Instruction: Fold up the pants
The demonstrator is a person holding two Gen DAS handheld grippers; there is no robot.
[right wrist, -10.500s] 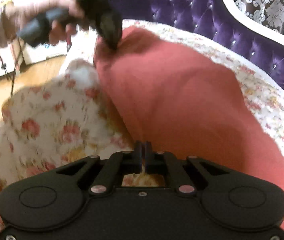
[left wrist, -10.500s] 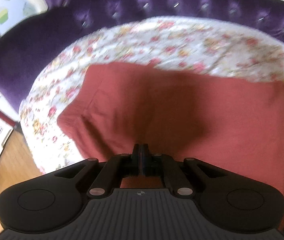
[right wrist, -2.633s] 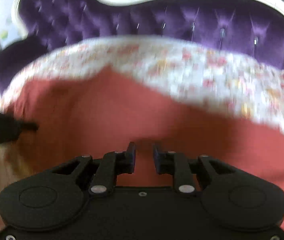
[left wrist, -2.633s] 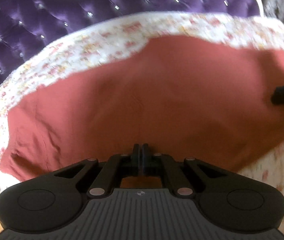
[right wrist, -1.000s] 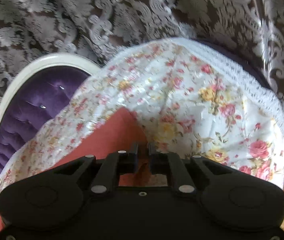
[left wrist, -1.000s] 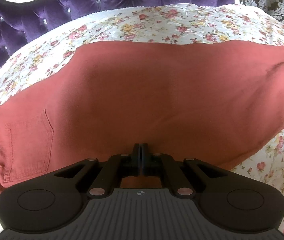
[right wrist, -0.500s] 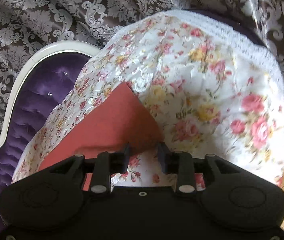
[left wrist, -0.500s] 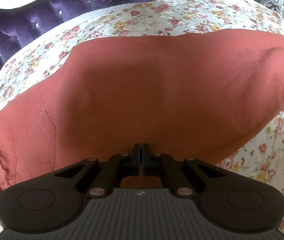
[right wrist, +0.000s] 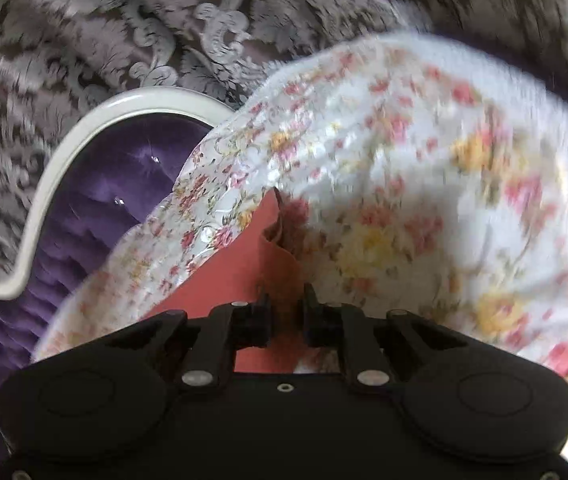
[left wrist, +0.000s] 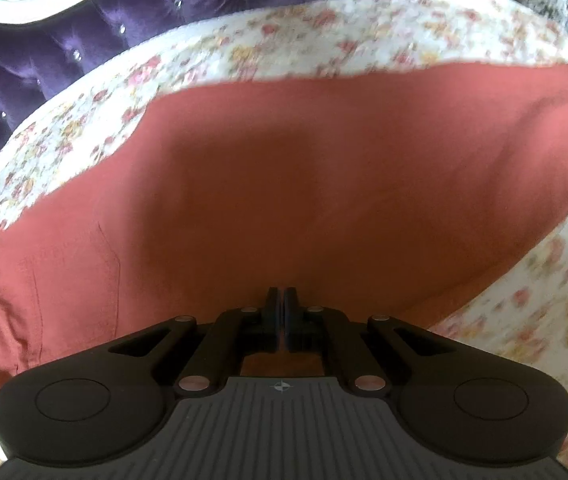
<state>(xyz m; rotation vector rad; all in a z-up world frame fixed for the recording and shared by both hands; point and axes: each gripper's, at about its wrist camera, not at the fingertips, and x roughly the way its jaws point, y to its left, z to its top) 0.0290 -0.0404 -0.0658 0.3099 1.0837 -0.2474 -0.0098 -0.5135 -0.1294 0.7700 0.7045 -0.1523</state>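
In the left wrist view, the pants (left wrist: pixel 303 184) lie spread lengthwise across the floral cover (left wrist: pixel 323 36) of a purple tufted sofa (left wrist: pixel 84 32). A back pocket (left wrist: pixel 72 268) shows at the lower left, so the waist end is there and the legs run off to the right. The left gripper (left wrist: pixel 283 320) sits at the near edge of the cloth with its jaws pressed together. The red fabric reaches right up to the tips, but whether a fold of it is caught between them cannot be told from this view.

In the right wrist view, the right gripper (right wrist: pixel 286 312) is at the leg end, where the hem (right wrist: pixel 274 236) lifts off the cover in a small raised flap. Its jaws stand apart with the red cloth running between them; they have not closed on it. The picture is blurred, so the gripper is probably moving. Patterned curtains (right wrist: pixel 124 32) hang behind the sofa.

The step in hand looks like taking hold of the leg end for the lengthwise fold. The next move calls for the right jaws to close on both layers of the hem, not the cover beneath, then carry it toward the waist while the left side keeps the near edge from sliding.
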